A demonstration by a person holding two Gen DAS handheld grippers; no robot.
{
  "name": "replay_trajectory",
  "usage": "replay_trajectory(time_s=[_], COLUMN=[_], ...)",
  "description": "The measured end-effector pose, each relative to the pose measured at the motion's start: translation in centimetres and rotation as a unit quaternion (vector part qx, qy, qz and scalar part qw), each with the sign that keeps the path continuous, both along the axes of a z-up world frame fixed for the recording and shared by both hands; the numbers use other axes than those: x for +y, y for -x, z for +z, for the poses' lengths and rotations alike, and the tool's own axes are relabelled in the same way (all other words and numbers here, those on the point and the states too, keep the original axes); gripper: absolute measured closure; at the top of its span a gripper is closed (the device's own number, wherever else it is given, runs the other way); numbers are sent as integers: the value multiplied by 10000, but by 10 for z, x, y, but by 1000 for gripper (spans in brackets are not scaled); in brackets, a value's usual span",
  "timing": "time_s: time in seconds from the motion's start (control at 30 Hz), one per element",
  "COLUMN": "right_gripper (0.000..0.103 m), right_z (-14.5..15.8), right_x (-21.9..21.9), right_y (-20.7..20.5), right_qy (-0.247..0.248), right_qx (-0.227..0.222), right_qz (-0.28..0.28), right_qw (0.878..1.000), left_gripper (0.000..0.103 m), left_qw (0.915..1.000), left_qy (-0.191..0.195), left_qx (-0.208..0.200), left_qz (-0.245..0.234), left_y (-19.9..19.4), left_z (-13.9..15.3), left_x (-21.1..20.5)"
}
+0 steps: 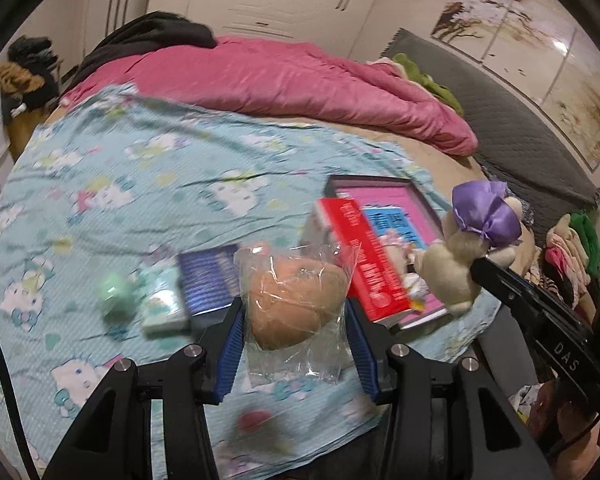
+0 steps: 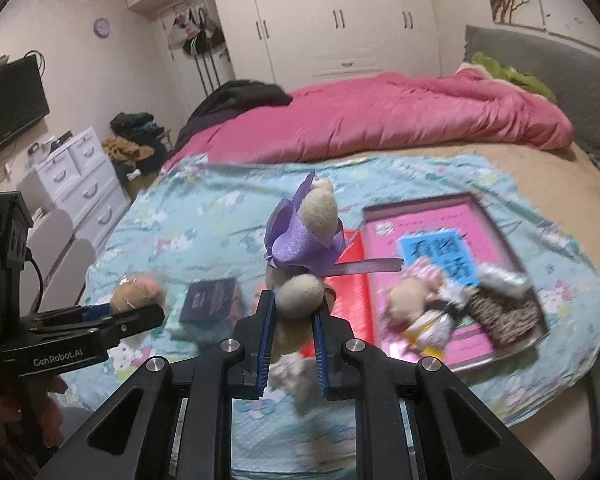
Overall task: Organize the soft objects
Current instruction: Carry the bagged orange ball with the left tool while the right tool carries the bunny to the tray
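Two grippers (image 1: 296, 312) (image 2: 294, 312) — one bagged toy (image 1: 296, 304), one cream plush (image 2: 304, 264) — each clamped.

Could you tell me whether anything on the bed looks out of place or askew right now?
Nothing looks damaged or spilled. The red book lies askew, propped partly on the pink-lined tray. A small doll and a striped plush lie tumbled inside that tray.

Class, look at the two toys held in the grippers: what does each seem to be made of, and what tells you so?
Peach toy: seemingly matte foam or plush inside a clear plastic bag; the wrap glints and creases. Cream plush: fuzzy fabric, with a shiny purple ribbon, probably satin, judging by its sheen.
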State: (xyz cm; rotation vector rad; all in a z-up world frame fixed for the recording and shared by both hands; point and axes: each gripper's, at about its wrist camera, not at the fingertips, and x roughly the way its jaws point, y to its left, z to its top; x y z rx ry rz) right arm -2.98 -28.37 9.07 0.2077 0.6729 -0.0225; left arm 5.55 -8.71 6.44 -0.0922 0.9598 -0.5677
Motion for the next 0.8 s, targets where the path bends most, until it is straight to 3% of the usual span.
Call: replay_trajectory(time_s=[0.47,0.8], right_gripper=[85,85], right_z=[34,41], right_x=[-94,-123], right_y=[27,33], right_qy=[-175,-102], right_qx=[-271,-346], right_qz=[-580,-646], right_qw=[9978,9973], left_gripper=[54,54], left_qw=[9974,9954], left_qy=[-16,-101], left_qx=[-385,-375], left_qz=[-616,-876], left_y=[2,-7], left_z=[46,45], left_x=[-96,-153])
